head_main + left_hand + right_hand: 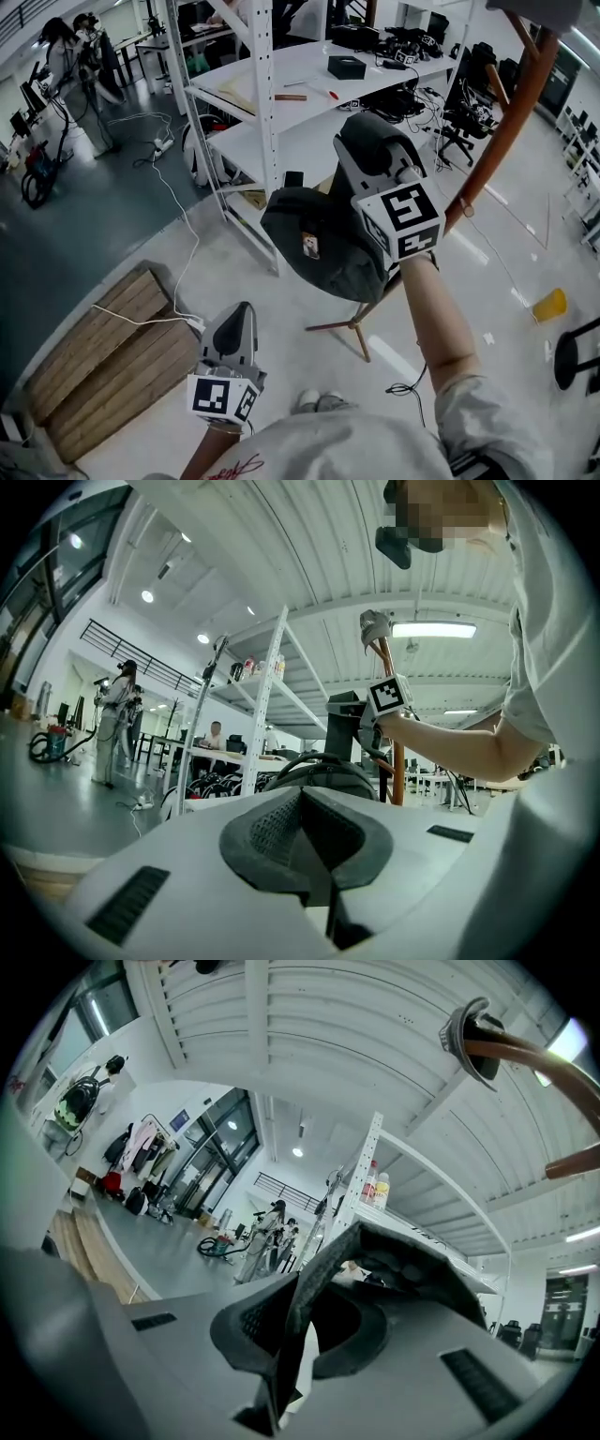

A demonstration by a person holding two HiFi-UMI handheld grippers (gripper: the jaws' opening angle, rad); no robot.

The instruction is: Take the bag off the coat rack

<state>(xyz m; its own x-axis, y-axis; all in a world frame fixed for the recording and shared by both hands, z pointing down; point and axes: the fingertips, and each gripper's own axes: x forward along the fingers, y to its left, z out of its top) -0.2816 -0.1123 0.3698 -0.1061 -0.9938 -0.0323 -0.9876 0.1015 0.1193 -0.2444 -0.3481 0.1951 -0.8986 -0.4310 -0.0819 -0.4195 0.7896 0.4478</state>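
A dark grey bag (319,244) hangs in the air beside the brown wooden coat rack (511,122). My right gripper (366,136) is raised above the bag and shut on its strap (305,1279), which runs between the pads in the right gripper view, with the bag's body (422,1274) just beyond. The rack's curved hook (534,1054) passes overhead, apart from the bag. Low at the left, my left gripper (242,311) is shut with nothing in it. In the left gripper view it (305,803) points towards the bag (323,772) and the rack's pole (397,761).
White metal shelving (272,103) stands just behind the bag. A wooden pallet (112,356) lies on the floor at the left, with a white cable (178,234) running to it. The rack's legs (352,328) spread near my feet. A yellow object (549,305) and a black stool (577,352) are at the right.
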